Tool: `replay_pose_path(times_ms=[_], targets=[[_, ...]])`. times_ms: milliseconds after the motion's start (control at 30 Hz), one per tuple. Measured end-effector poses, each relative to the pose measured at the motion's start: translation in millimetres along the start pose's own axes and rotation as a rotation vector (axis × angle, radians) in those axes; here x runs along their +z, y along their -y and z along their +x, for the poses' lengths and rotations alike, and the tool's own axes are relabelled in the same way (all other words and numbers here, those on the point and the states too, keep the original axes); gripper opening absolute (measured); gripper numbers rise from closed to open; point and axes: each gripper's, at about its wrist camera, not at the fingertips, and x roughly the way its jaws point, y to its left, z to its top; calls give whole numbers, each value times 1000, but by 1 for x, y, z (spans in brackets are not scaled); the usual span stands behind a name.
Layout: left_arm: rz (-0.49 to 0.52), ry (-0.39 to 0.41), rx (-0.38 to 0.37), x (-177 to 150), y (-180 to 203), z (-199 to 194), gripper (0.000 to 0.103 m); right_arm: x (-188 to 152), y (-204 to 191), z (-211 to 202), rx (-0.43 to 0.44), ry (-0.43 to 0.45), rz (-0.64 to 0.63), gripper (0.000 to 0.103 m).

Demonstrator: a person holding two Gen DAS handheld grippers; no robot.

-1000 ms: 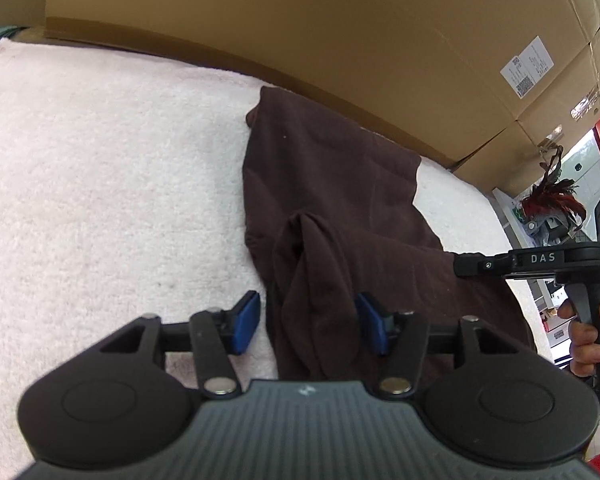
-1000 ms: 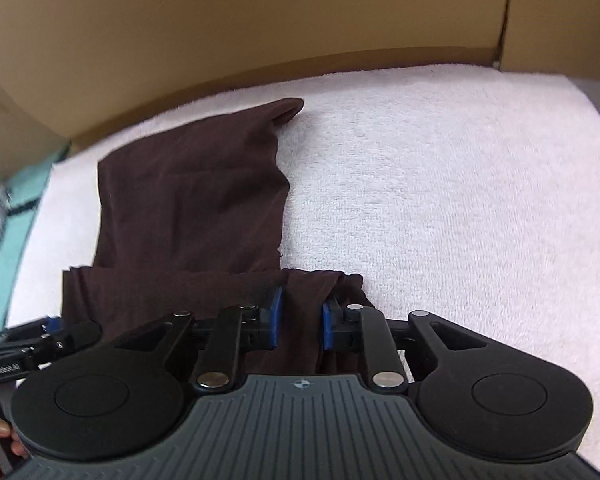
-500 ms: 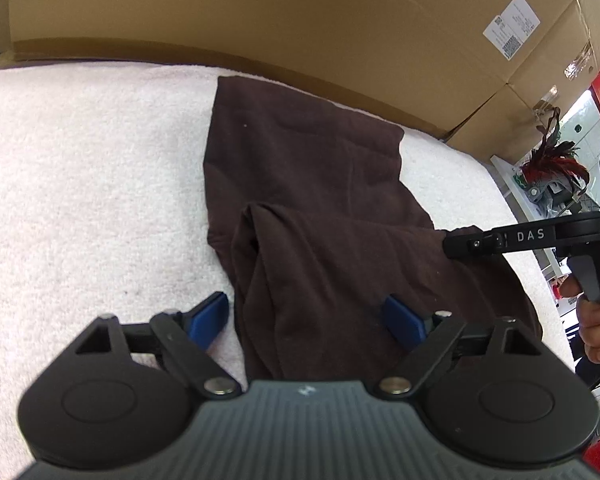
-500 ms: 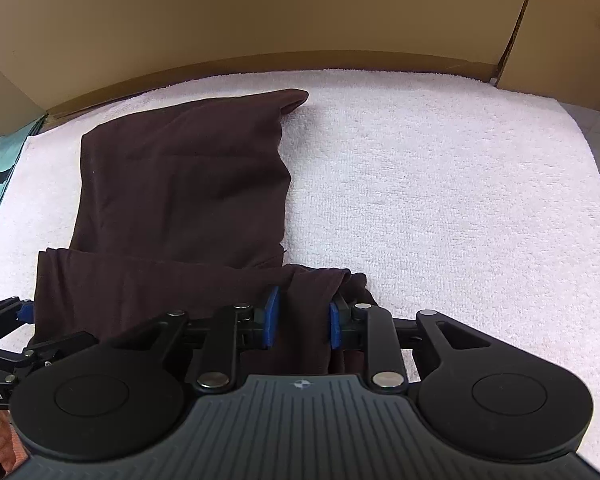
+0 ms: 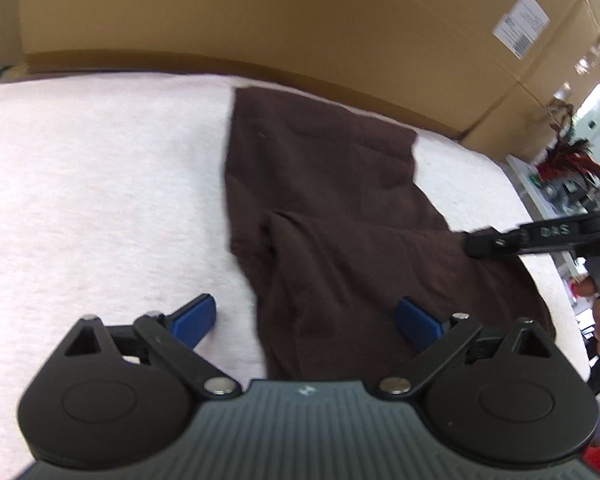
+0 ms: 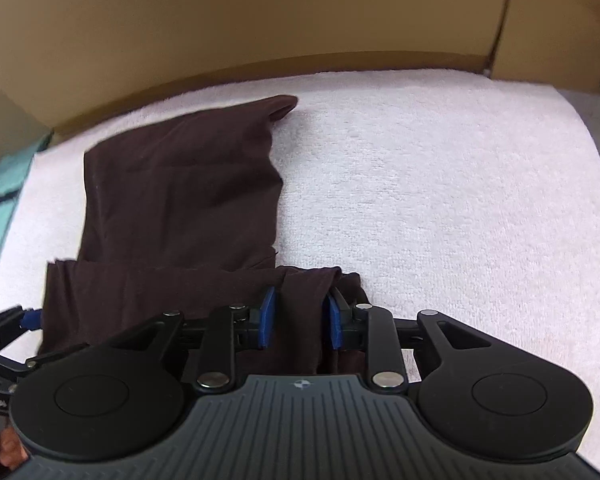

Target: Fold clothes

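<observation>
my left claw (image 5: 306, 320) hovers low over the near end of the brown garment (image 5: 340, 216), blue pads spread wide, wider than a second ago. my right claw (image 6: 300, 322) pinches a bunched fold at the garment's near right corner, as before. the garment lies on the pink towel (image 6: 440, 184); open towel on either side, cardboard wall (image 5: 300, 12) behind.

A pale pink terry towel (image 5: 100, 200) covers the work surface, its nap showing plainly. Behind it stands a wall of brown cardboard boxes (image 5: 300, 20), one carrying a white printed label (image 5: 521, 24). Off to the side sits a red and black feather duster (image 5: 568, 162) on a cluttered shelf, blurred.
</observation>
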Motion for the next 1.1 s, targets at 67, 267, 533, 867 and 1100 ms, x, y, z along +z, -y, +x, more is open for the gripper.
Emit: replay_pose_path(times_ms=[67,267,533,867,1100], targets=[[-31,23,23,1,-10,-11,93,-1,9,-10,3,31,35,29],[19,155,-47,7,5,-45,89,-2,10,-40,110,147,39,32],[190,70,-93,-1,43,8,91,-4,-13,-15,207,42,-3,28],[163,134,-21,-22,18,-8,87,-16,27,9,250,29,195,0],[232,138,-115,6,32,9,95,-12,31,-3,270,30,265,11]])
